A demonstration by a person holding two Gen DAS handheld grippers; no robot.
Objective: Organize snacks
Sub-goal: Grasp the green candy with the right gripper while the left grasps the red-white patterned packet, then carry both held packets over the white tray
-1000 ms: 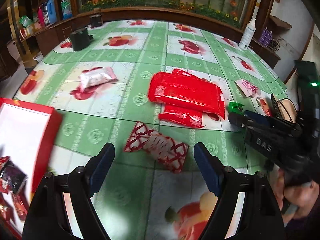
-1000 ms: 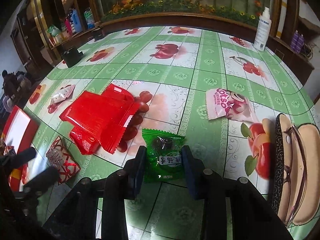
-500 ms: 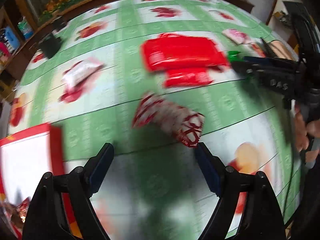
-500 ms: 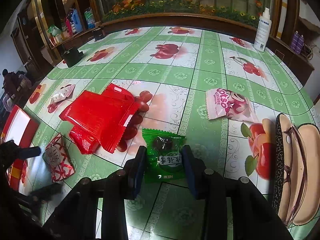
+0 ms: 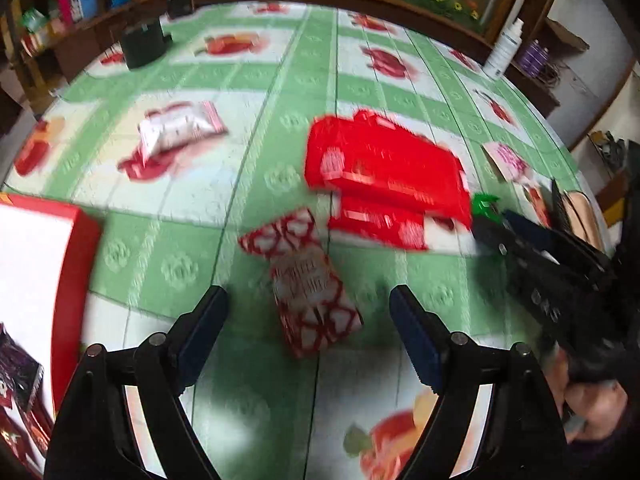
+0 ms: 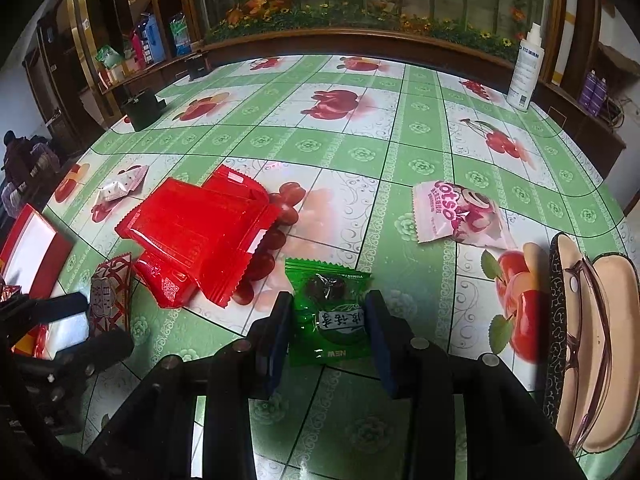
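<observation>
So the right gripper [image 6: 326, 322] is parked low over the green candy packet [image 6: 329, 316], one finger on each side of it. The gap looks barely wider than the packet, and I honestly can't tell if the pads are touching the wrapper or just sitting next to it. The packet lies flat on the green fruit-print tablecloth [image 6: 420, 132].

Clock directions are from the right wrist view, taking the green packet as the centre. The pile of red packets [image 6: 196, 236] is at about 10 o'clock, close by. The pink-and-white packet [image 6: 456, 216] sits at 2 o'clock, well apart. An open glasses case [image 6: 592, 340] with glasses in it is at 3 o'clock near the table edge. A white spray bottle [image 6: 528, 70] stands way out at 1 o'clock on the far rim.

The left gripper [image 5: 308, 320] is wide open with nothing in it, hovering over a red-and-white patterned packet [image 5: 308, 280] that lies on the cloth between its fingers, clear of both pads. That view is pretty blurry. The red box [image 5: 76, 256] with the white inside is at 9 o'clock from that packet, with a few dark wrappers [image 5: 18, 376] already in it. Another small white packet [image 5: 176, 130] lies at 11 o'clock, further back.
</observation>
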